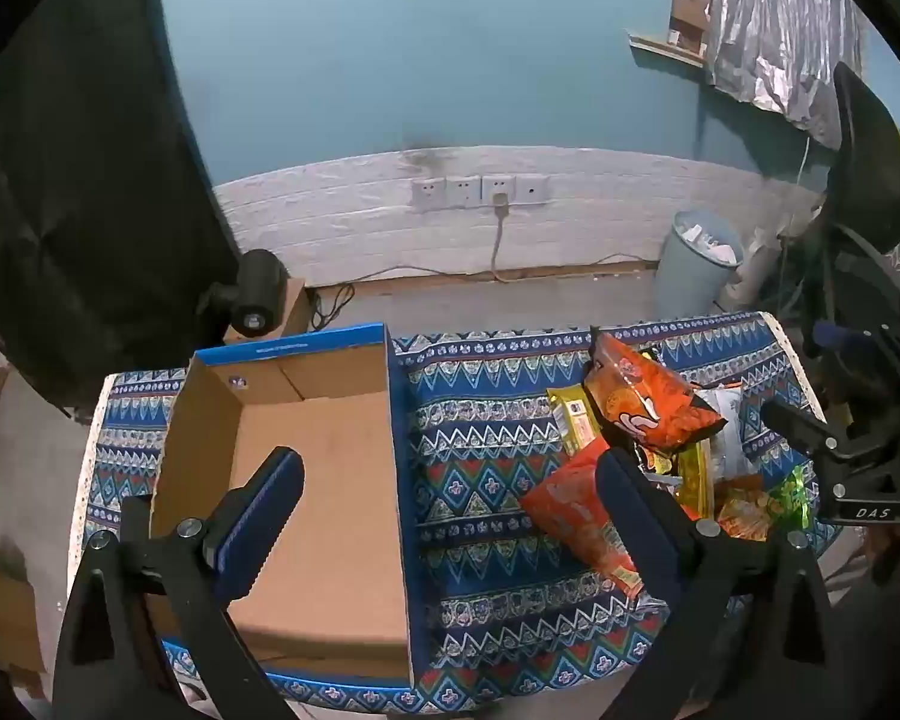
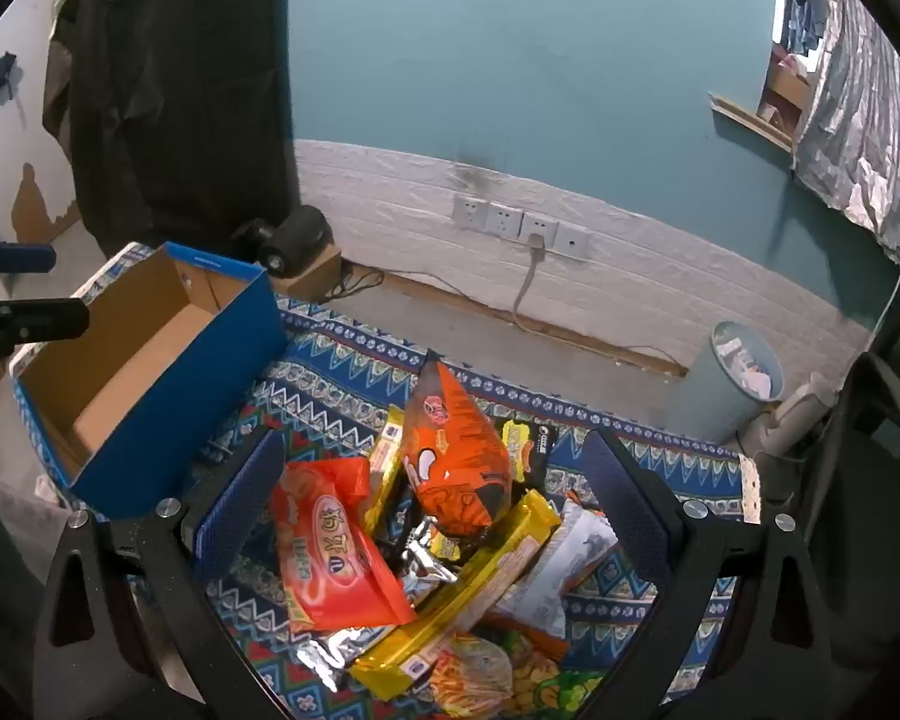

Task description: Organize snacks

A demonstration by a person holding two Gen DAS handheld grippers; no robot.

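The snack pile [image 2: 450, 546] lies on the right half of the table [image 1: 486, 420], which is covered by a blue patterned cloth. Uppermost is a puffed orange bag [image 2: 456, 456], tilted and resting on the packets beneath. A flat red-orange packet [image 2: 330, 564] sits at the pile's left side, toward the table centre. A long yellow packet [image 2: 468, 594] runs diagonally under the orange bag, and a white packet [image 2: 564, 564] lies just beside it toward the right edge. A silver foil wrapper [image 2: 330, 654] projects from under the red-orange packet.

An open cardboard box [image 1: 306, 468] with blue outer walls stands on the left half of the table, apart from the pile; only bare cardboard shows inside it.

The right gripper [image 2: 435, 507] hangs above the pile, jaws spread wide to either side of it, gripping nothing. The left gripper [image 1: 450, 510] hangs between box and pile, jaws likewise wide apart and unloaded; one finger is over the box interior, the other over the red-orange packet's edge.

Beyond the far edge are a row of wall sockets [image 1: 480, 191] and a grey waste bin [image 1: 693, 261].
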